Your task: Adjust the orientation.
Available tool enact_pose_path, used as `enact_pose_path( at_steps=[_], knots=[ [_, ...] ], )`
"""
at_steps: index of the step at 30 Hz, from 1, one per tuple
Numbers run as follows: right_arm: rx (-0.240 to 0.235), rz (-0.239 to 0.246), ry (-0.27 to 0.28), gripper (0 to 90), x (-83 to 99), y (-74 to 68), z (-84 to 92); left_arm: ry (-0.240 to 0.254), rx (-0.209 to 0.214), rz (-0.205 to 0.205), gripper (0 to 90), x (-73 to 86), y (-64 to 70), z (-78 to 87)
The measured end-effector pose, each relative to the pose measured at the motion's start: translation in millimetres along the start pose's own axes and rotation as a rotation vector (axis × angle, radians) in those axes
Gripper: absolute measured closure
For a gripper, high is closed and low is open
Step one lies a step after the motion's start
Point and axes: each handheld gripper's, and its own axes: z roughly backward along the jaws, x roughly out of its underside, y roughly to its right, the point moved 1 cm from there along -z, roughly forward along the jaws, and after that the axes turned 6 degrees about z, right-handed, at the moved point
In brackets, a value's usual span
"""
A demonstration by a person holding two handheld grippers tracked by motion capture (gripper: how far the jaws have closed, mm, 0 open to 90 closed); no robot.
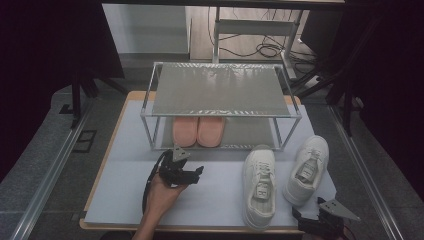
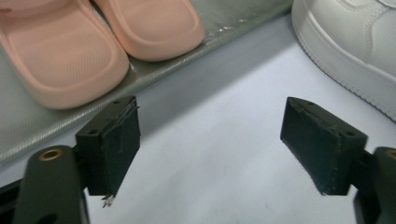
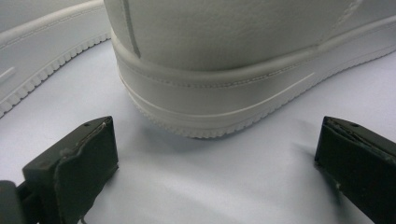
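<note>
Two white sneakers stand on the pale mat (image 1: 130, 195) at the right of the table, toes pointing far: the left sneaker (image 1: 259, 185) reaches almost to the near edge of the mat, and the right sneaker (image 1: 307, 169) lies just beside it, angled slightly rightward. A pair of pink slippers (image 1: 198, 131) sits side by side on the lower shelf of the metal rack (image 1: 220, 90) at the far middle of the table; the rack's upper shelf is bare. Left gripper (image 1: 196, 173) is held over the mat near the rack's front left leg, just short of the slippers and well apart from the sneakers; in the left gripper view its jaws stand wide with nothing but mat between them, the slipper toes ahead at upper left and a sneaker's sole edge at upper right. Right gripper (image 1: 300, 216) rests at the near right corner, just behind the heel of the right sneaker; in the right gripper view its jaws stand wide, apart from the heel, gripping nothing. Neither shoe is touched by either claw.
</note>
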Motion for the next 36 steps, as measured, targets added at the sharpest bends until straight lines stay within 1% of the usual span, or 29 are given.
enact_pose_path(
  at_steps=[1, 3, 4, 6, 7, 9, 10, 12, 13, 14, 15, 17, 18, 19, 20, 22, 23, 24, 25, 26, 27, 28, 29, 31, 32, 33, 36],
  knots=[
    [0.0, 0.0, 0.0, 0.0, 0.0, 0.0, 0.0, 0.0, 0.001, 0.0, 17.3, 3.7, -0.3, 4.0],
    [0.001, 0.0, 0.0, 0.0, 0.0, 0.0, 0.0, 0.0, 0.001, -0.001, 15.1, 5.4, -0.7, 6.2],
    [0.0, 0.0, 0.0, 0.0, 0.0, 0.0, 0.0, 0.005, 0.002, 0.002, 14.6, 9.1, -1.5, 10.6],
    [0.0, 0.0, 0.0, 0.0, 0.0, 0.0, 0.0, 0.007, 0.008, 0.008, 14.3, 11.1, -2.1, 12.8],
    [0.0, 0.0, 0.0, 0.0, 0.0, -0.1, 0.0, 0.006, 0.011, 0.016, 13.7, 15.2, -3.4, 17.7],
    [0.001, 0.0, -0.001, 0.0, 0.0, -0.1, 0.0, 0.005, 0.012, 0.016, 13.6, 17.6, -4.3, 20.1],
    [0.0, 0.0, 0.0, 0.0, 0.0, 0.0, 0.0, 0.003, 0.009, 0.024, 13.4, 22.7, -5.9, 23.9],
    [0.001, 0.0, 0.0, 0.0, 0.0, -0.1, 0.0, -0.005, 0.008, 0.021, 12.5, 28.5, -7.4, 27.1],
    [0.001, 0.0, 0.0, 0.0, 0.0, -0.1, 0.0, -0.005, 0.008, 0.021, 12.4, 28.5, -7.4, 27.1],
    [0.001, 0.0, 0.0, 0.0, 0.0, -0.1, 0.0, -0.01, 0.003, 0.017, 12.3, 34.7, -8.9, 30.5],
    [0.001, 0.0, 0.0, 0.0, 0.0, -0.1, 0.0, -0.01, 0.003, 0.017, 12.3, 34.7, -8.9, 30.5],
    [0.001, 0.0, -0.001, 0.0, -0.1, -0.1, 0.0, -0.009, -0.003, 0.02, 12.1, 44.3, -11.4, 34.7],
    [0.001, 0.0, -0.002, 0.0, -0.1, -0.1, 0.0, -0.007, -0.004, 0.019, 12.1, 47.5, -12.2, 35.7],
    [0.001, 0.0, -0.002, 0.0, -0.1, -0.1, 0.0, -0.007, -0.004, 0.019, 12.1, 47.5, -12.2, 35.7],
    [0.001, 0.0, -0.002, 0.0, -0.2, -0.1, 0.0, -0.014, -0.014, 0.017, 12.1, 54.0, -13.5, 37.2],
    [0.001, 0.0, -0.003, 0.0, -0.3, -0.1, 0.0, -0.025, -0.023, 0.011, 12.0, 60.8, -14.8, 37.7],
    [0.001, 0.0, -0.003, 0.0, -0.3, -0.1, 0.0, -0.029, -0.027, 0.012, 12.0, 64.3, -15.8, 37.6],
    [0.001, 0.0, -0.003, 0.0, -0.3, -0.1, 0.0, -0.029, -0.027, 0.012, 12.0, 64.3, -15.8, 37.6],
    [0.001, 0.0, -0.003, 0.0, -0.3, -0.1, 0.0, -0.041, -0.029, 0.015, 12.0, 71.4, -18.3, 37.5],
    [0.001, 0.0, -0.003, 0.0, -0.3, -0.1, 0.0, -0.045, -0.03, 0.018, 12.1, 74.9, -20.1, 37.5],
    [0.001, 0.0, -0.003, 0.0, -0.3, -0.1, 0.0, -0.045, -0.03, 0.018, 12.1, 74.9, -20.1, 37.5],
    [0.001, 0.0, -0.003, 0.0, -0.3, -0.2, 0.0, -0.048, -0.03, 0.032, 12.1, 82.1, -24.1, 37.2],
    [0.001, 0.0, -0.003, 0.0, -0.3, -0.2, 0.0, -0.048, -0.03, 0.032, 12.1, 82.1, -24.1, 37.2],
    [0.001, 0.0, -0.003, 0.0, -0.3, -0.2, 0.0, -0.055, -0.034, 0.045, 12.1, 88.6, -28.4, 36.9],
    [0.001, 0.0, -0.003, 0.0, -0.3, -0.1, 0.0, -0.064, -0.043, 0.05, 12.1, 94.6, -32.4, 36.3],
    [0.001, 0.0, -0.004, 0.0, -0.3, -0.2, 0.0, -0.071, -0.046, 0.053, 12.1, 96.9, -34.2, 35.9],
    [0.001, 0.0, -0.003, 0.0, -0.3, -0.1, 0.0, -0.064, -0.049, 0.061, 12.3, 97.7, -35.2, 36.9]
  ],
)
